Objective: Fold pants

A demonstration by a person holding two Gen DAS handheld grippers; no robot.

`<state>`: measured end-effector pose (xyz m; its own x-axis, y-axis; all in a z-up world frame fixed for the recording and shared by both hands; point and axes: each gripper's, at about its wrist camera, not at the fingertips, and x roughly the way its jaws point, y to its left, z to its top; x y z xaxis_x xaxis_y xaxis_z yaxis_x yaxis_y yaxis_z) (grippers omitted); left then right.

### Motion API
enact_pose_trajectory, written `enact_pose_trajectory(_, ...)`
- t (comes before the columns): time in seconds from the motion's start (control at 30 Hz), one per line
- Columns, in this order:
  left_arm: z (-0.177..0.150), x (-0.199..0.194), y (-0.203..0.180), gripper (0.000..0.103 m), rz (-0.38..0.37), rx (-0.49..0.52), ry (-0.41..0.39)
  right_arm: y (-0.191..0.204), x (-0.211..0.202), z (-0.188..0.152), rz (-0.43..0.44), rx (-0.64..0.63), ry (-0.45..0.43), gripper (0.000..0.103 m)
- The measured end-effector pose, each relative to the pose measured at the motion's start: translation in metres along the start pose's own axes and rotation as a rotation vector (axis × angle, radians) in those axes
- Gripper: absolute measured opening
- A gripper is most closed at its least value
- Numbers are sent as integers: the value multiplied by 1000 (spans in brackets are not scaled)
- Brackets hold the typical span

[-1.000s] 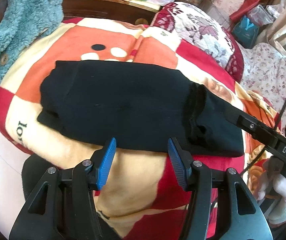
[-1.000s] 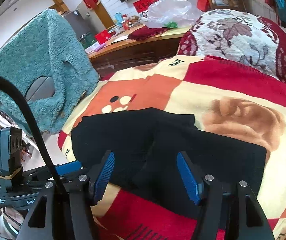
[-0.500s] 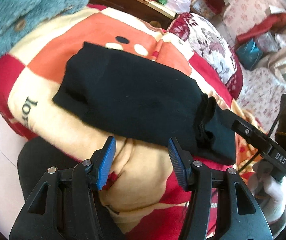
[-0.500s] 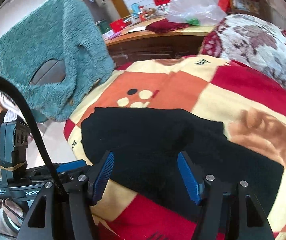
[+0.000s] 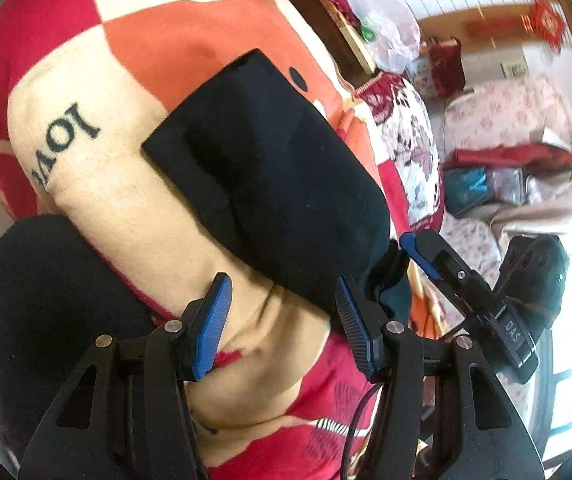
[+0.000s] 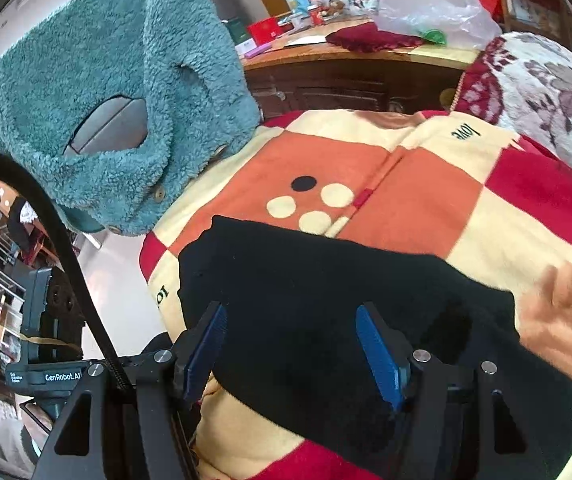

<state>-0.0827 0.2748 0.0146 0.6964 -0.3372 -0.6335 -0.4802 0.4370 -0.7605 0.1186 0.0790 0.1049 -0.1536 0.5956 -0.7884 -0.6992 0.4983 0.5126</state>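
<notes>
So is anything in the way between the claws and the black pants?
Nothing visible is. The black pants lie folded on the checkered blanket, with both open claws, left claw and right claw, right at their near edge. The teal fleece jacket hangs off to the side.

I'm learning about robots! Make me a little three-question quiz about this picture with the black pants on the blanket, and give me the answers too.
1. True or false: the black pants lie folded on the checked blanket.
2. Which garment hangs beside the blanket: A) a teal fleece, B) a yellow raincoat, C) a white shirt?
3. Fill in: the left gripper and the right gripper both have ____ pads on their fingers.

Key: 1. True. 2. A, the teal fleece. 3. Blue.
</notes>
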Motion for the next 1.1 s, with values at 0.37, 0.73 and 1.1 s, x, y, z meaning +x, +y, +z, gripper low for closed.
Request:
enact_pose_trajectory(0.37, 16, -3, 13, 54, -20, -32, -33, 16, 33, 40, 84, -97, 35, 69)
enact_pose_trajectory(0.73, 15, 2, 10, 70, -89, -33, -53, 44, 104, 86, 138, -319, 214, 69)
enact_pose_trajectory(1.1, 20, 8, 13, 70, -147, -58, -69, 65, 171, 89, 171, -427, 355, 63)
